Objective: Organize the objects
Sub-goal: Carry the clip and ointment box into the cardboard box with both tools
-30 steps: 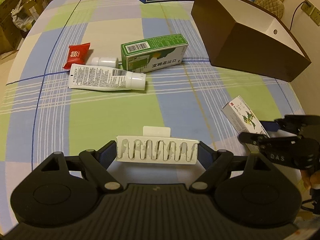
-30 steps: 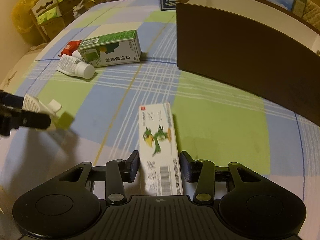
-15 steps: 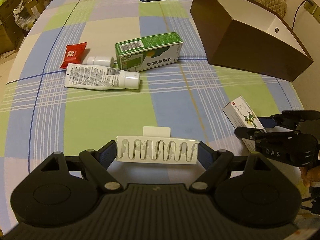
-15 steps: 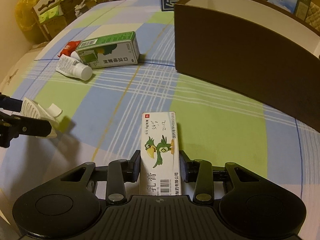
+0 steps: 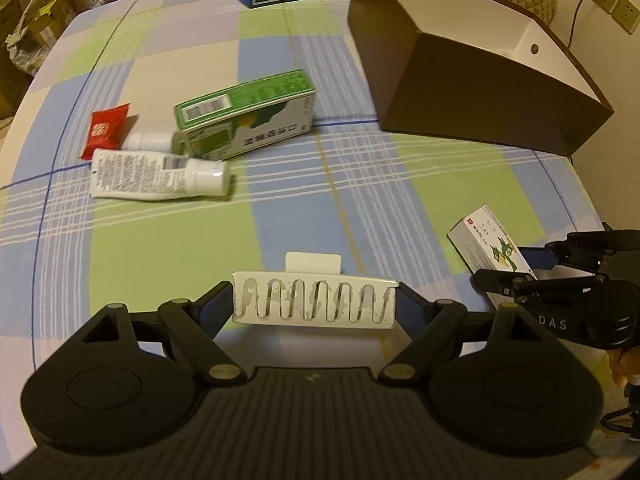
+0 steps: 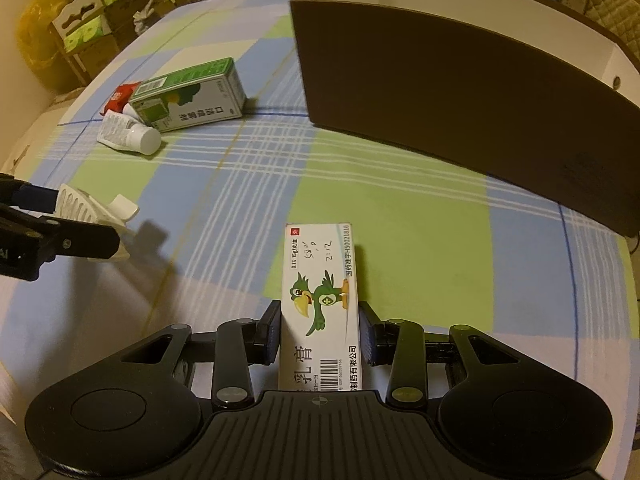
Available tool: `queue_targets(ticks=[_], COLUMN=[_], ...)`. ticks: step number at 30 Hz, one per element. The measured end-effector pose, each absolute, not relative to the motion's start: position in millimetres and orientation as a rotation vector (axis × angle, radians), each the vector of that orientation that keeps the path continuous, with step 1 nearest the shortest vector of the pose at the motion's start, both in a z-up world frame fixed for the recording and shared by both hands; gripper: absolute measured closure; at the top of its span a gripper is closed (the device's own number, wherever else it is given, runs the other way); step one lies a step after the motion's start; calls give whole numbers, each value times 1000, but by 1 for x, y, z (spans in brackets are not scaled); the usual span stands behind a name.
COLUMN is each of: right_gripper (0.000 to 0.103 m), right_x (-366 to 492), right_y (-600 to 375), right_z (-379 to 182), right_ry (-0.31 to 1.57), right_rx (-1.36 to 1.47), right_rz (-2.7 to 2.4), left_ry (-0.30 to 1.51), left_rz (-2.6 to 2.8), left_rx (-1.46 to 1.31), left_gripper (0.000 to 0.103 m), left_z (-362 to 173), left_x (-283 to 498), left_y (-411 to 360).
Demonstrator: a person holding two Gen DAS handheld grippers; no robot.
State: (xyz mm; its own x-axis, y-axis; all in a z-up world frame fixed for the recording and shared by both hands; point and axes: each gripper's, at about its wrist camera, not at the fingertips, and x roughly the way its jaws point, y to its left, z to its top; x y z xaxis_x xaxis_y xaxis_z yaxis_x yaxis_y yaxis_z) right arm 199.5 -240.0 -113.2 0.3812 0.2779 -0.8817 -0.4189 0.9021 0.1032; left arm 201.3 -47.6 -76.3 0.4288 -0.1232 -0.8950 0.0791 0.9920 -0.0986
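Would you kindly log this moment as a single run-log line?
left gripper: shut on white hook rack | right gripper: shut on ointment box | brown bin: ahead | green box: on tablecloth

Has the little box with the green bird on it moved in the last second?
Yes. The bird box, clamped in the right gripper, has straightened and lifted off the checked cloth.

Right hand-held gripper [image 6: 320, 334] now closed on the white ointment box [image 6: 321, 300], box lifted clear of the checked worktop [image 6: 400, 208] and squared up between the pads; a second ago lying skewed, unclamped. Brown bin [image 6: 460, 92] nearer.
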Motion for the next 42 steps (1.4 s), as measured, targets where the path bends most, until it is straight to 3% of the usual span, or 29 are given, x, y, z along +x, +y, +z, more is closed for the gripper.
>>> queue_targets(ticks=[14, 27, 42], right_gripper=[67, 67, 67], right_x=[216, 288, 377], right_y=[-317, -384, -418], right_z=[-50, 26, 19], right_ry=[990, 796, 787], right_rx=[36, 112, 116], right_rz=[403, 328, 245], left_ry=[999, 832, 902], left_rz=[-230, -282, -265], left_rx=[-30, -2, 66], left_gripper=[21, 21, 21], left_z=[-31, 23, -6], left_x=[230, 309, 397], left_y=[-103, -157, -198])
